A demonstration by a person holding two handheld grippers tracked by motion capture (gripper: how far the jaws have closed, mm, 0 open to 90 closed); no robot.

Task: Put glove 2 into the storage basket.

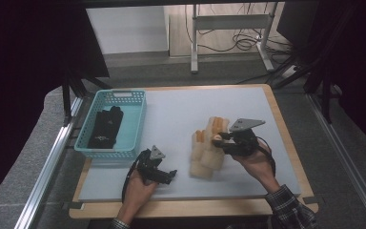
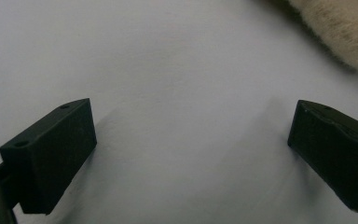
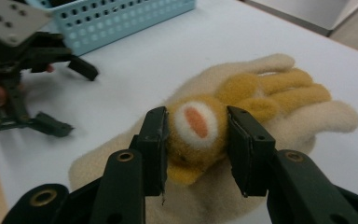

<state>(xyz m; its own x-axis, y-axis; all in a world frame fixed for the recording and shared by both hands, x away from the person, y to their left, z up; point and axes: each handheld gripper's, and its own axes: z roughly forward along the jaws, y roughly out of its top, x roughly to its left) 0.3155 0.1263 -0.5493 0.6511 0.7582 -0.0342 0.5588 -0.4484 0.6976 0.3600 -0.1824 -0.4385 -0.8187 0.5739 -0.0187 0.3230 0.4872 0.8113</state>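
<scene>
One soft, light plush glove (image 3: 261, 116) lay right of the basket (image 1: 112, 125) on the worktop, your right gripper (image 3: 196, 140) pinching its squashy thumb, your left gripper (image 2: 191, 154) wide open, empty.

Both grippers are black, skeletal frames with blocky jaws; the right gripper (image 1: 218, 138) carries a grey three-cornered plate on top, the left gripper (image 1: 171, 175) a smaller one with screw holes. Black cables trail from each. The person's right sleeve (image 1: 290, 210) is dark plaid.
</scene>
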